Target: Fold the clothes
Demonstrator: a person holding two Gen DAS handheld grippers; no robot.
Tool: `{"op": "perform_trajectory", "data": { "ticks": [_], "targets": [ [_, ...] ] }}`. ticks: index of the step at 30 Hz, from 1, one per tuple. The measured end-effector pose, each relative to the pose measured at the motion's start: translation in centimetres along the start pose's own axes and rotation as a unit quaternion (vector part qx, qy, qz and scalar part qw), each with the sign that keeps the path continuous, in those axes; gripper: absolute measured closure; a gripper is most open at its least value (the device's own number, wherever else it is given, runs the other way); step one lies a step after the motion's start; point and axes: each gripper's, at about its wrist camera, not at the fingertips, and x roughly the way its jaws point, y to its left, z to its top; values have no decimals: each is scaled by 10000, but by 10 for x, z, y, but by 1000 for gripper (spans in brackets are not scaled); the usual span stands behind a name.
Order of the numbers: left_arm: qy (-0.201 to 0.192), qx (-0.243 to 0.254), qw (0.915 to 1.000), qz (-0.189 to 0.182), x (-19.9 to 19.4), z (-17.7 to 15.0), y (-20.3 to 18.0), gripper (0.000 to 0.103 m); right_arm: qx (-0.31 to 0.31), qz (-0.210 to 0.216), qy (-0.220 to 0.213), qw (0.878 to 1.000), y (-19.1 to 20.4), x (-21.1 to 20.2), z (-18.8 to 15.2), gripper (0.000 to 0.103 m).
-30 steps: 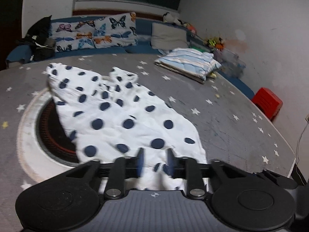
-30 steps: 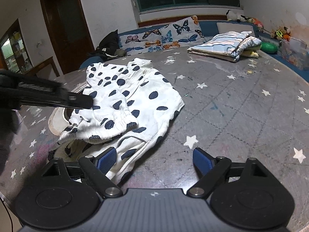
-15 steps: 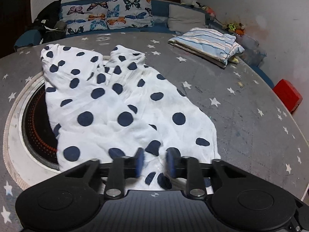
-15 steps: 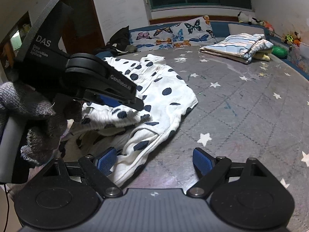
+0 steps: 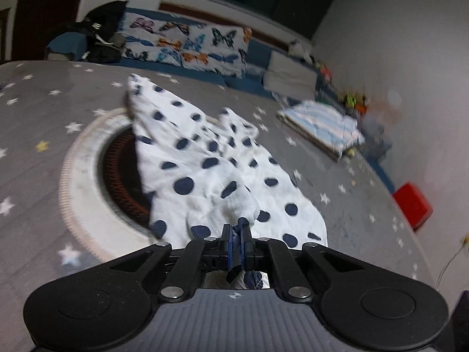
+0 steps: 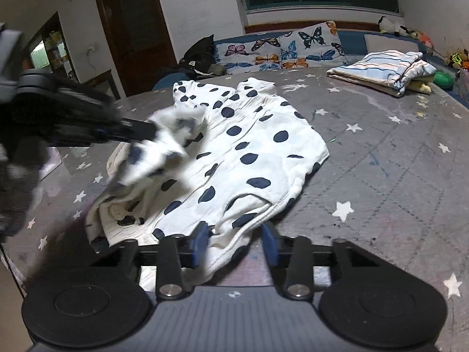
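The left tongs (image 5: 236, 236) pinch a raised fold of the polka-dot garment (image 6: 258, 158), spread mid-tabletop (image 6: 395, 182). The right tongs (image 6: 236, 242) gape wide around its hem at 6 o'clock.

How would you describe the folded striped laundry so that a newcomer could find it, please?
Start at the butterfly cushions along the far bench. On the grey starred table just in front, to their right, lies the striped stack: pale blue lines, neatly folded, unlike the spread-out dotted garment.
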Motion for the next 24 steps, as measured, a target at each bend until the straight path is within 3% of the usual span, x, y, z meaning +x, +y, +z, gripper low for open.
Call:
{"op": "perform_trajectory", "data": {
  "ticks": [4,6,10,15,18,20,24],
  "targets": [
    [-180,-328,9992,101,-33,-6,33,98,2,92,-11,10000,1,-1,1,92],
    [-176,-529,9984,134,-46,-12,49,98,-27,164,-43,9999,2,-5,2,97],
    [-52,-827,9964,190,-69,-31,75,99,-107,318,-109,9994,0,-17,7,98],
    [259,-729,9967,257,-86,-53,83,100,-292,584,-35,9979,-3,-38,12,99],
    [445,-670,9963,298,-96,-65,88,99,-552,825,218,9948,-1,-46,7,98],
    [569,-631,9959,325,-103,-74,91,99,-522,969,372,9932,-4,-50,3,90],
    [761,-531,9949,398,-116,-87,98,97,-493,1055,386,9924,-17,-60,11,90]
  ]
}}
